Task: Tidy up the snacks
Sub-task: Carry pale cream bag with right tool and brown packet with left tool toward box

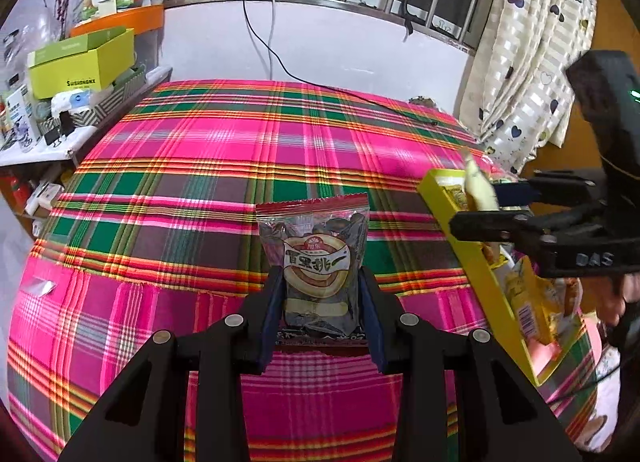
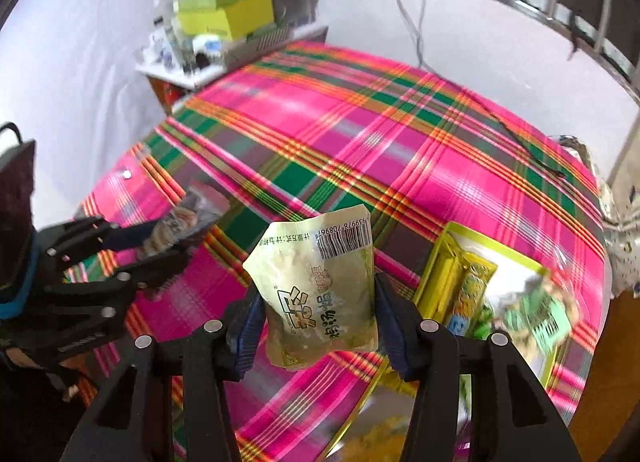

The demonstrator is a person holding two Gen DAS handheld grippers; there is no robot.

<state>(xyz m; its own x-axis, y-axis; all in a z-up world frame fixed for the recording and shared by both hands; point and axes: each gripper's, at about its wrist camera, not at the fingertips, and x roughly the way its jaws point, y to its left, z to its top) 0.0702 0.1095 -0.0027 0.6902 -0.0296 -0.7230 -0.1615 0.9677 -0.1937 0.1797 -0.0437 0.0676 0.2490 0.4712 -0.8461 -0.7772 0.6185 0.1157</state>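
Observation:
My left gripper [image 1: 320, 282] is shut on a clear snack packet with a red top [image 1: 316, 262], held above the pink plaid table [image 1: 200, 166]. It also shows in the right wrist view [image 2: 180, 226] at the left. My right gripper [image 2: 318, 302] is shut on a pale green snack pouch [image 2: 320, 286], held above the table just left of the yellow box [image 2: 444, 262]. In the left wrist view the right gripper [image 1: 480, 202] holds the pouch [image 1: 480, 190] over the yellow box [image 1: 472, 258], which holds several snack packets.
A cluttered side shelf with a lime box [image 1: 80, 62] stands at the table's far left. A black cable [image 1: 360, 96] runs across the far side of the table. Curtains [image 1: 532, 62] hang at the right.

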